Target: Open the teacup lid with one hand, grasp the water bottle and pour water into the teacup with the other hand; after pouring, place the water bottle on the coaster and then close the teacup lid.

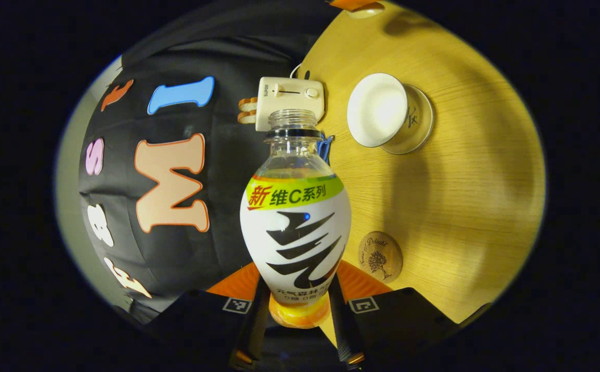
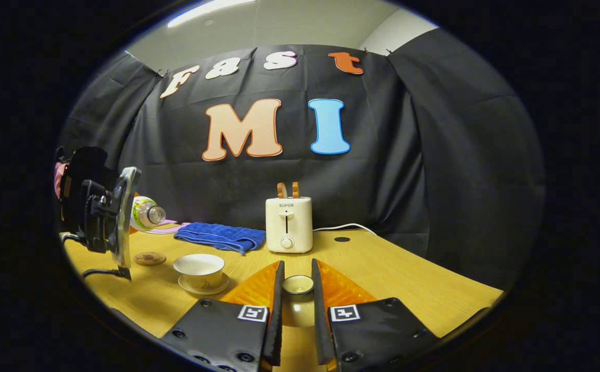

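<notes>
My left gripper (image 1: pixel 298 268) is shut on the water bottle (image 1: pixel 295 227), a clear, uncapped bottle with a white, green and black label. In the right gripper view the left gripper (image 2: pixel 101 217) holds the bottle (image 2: pixel 147 213) tipped on its side, its mouth up and to the left of the teacup (image 2: pixel 199 267). The white teacup (image 1: pixel 377 108) stands open on its glass saucer (image 1: pixel 419 124). The round wooden coaster (image 1: pixel 380 257) lies bare on the table, left of the cup as the right gripper view shows the coaster (image 2: pixel 150 258). My right gripper (image 2: pixel 297 264) is shut on the teacup lid (image 2: pixel 298 285), held low over the table.
A cream toaster (image 2: pixel 289 225) with two slices in it stands at the back of the wooden table (image 2: pixel 408 279), its cord running right. A folded blue towel (image 2: pixel 219 235) lies left of it. The toaster (image 1: pixel 290 101) sits beyond the bottle's mouth.
</notes>
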`<state>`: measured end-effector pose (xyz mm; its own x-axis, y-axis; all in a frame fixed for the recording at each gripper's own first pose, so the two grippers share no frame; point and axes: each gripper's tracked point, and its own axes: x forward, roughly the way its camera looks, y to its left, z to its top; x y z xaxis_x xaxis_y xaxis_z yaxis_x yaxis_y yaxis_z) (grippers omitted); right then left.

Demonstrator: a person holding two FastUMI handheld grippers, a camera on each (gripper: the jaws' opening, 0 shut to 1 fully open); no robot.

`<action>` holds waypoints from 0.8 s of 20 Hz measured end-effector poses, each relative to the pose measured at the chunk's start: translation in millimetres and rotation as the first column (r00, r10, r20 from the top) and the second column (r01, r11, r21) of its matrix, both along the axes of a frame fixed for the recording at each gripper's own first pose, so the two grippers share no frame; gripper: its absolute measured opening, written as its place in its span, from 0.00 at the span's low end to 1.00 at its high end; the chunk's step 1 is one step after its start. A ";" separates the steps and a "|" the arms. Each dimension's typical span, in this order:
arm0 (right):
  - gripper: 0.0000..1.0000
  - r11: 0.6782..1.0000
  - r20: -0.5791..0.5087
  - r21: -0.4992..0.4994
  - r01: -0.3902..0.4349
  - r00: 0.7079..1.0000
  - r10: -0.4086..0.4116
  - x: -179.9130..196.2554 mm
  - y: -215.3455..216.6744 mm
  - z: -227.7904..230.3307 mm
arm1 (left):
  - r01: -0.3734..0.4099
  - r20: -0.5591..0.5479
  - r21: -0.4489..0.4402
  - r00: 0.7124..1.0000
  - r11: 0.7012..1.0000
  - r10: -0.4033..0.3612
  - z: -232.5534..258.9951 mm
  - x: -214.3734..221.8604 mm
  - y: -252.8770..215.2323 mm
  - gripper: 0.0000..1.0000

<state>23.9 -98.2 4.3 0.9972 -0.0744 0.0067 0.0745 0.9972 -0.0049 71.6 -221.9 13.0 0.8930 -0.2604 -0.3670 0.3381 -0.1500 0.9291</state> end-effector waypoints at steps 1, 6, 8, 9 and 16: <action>0.30 1.000 0.000 0.000 0.000 1.000 0.000 0.2 0.2 -0.1 | 0.005 0.009 0.034 1.000 0.999 -0.005 1.3 1.0 -0.6 0.53; 0.30 1.000 0.000 0.000 -0.001 1.000 0.001 0.5 -0.2 -0.4 | 0.021 0.014 0.153 1.000 0.988 -0.023 3.0 -0.4 -5.2 0.52; 0.30 1.000 0.000 0.000 -0.001 1.000 0.001 0.4 -0.1 -0.3 | 0.030 0.018 0.209 0.999 0.977 -0.035 -0.8 1.5 -12.8 0.53; 0.30 1.000 0.000 -0.001 -0.001 1.000 0.001 0.6 -0.1 -0.3 | 0.035 0.021 0.233 0.999 0.972 -0.041 -1.3 9.2 -19.4 0.53; 0.29 1.000 -0.001 0.000 -0.002 1.000 0.002 0.1 -0.6 0.2 | 0.041 0.006 0.298 0.999 0.954 -0.045 -12.1 6.4 -31.5 0.53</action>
